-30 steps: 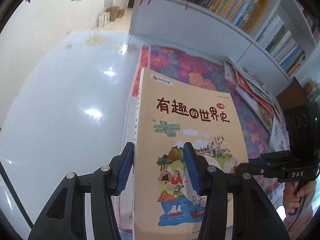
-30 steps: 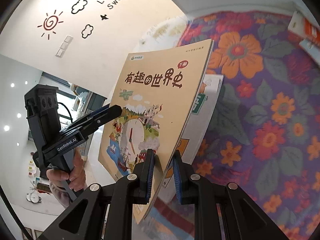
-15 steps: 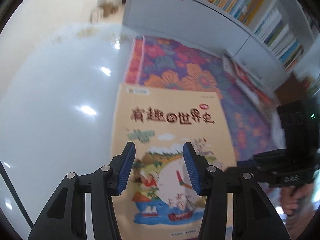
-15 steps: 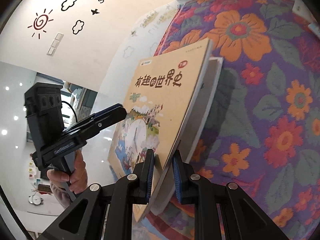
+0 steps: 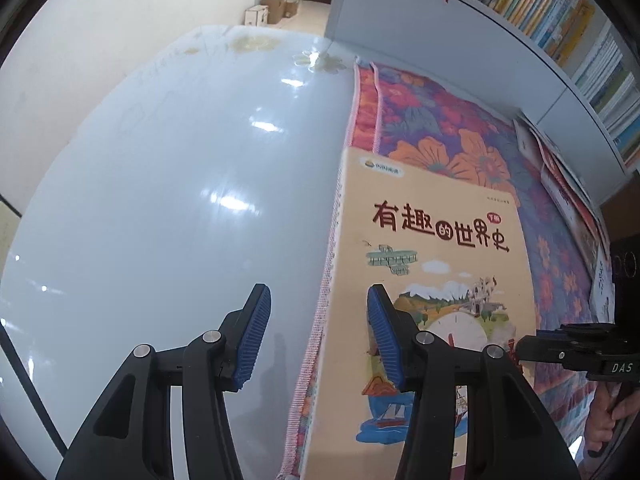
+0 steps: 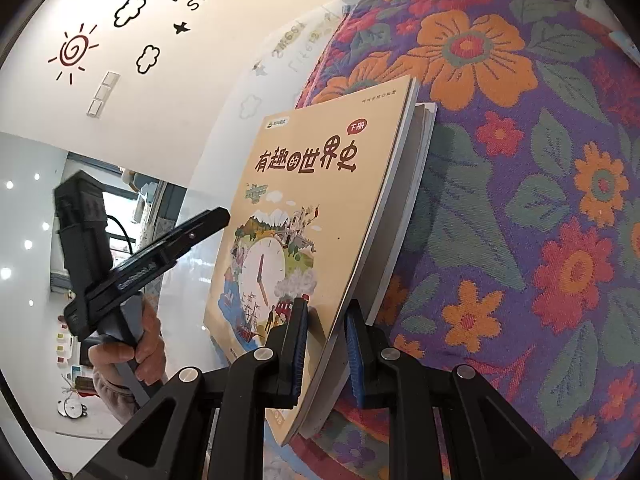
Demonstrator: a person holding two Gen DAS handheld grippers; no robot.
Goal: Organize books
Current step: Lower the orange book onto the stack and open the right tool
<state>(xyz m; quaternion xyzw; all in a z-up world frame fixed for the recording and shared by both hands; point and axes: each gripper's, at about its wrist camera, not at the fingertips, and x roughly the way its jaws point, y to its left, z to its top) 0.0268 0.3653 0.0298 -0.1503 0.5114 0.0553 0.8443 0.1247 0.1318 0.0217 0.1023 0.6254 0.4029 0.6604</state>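
Observation:
A tan picture book (image 5: 432,280) with a clock and ships on its cover lies low over the floral rug (image 5: 440,128). It slopes slightly on top of a white book (image 6: 420,152). My right gripper (image 6: 326,348) is shut on the tan book (image 6: 304,200) at its near edge, blue pads (image 6: 300,344) on both faces. My left gripper (image 5: 318,338) hangs open above the book's spine edge and the rug's fringe, its pads touching nothing. In the right wrist view the left gripper (image 6: 208,220) sits just off the book's left side. The right gripper (image 5: 560,350) shows at the book's right edge.
A glossy white floor (image 5: 180,200) spreads left of the rug. A white bookshelf (image 5: 560,20) full of upright books runs along the rug's far side, with several loose books (image 5: 568,200) lying at its foot. Cardboard boxes (image 5: 272,8) stand far back. A hand (image 6: 148,344) holds the left tool.
The tan book has come down from a steep tilt to lie almost flat on the white book. Both grippers sank with it, and its spine edge now lies below the left jaws.

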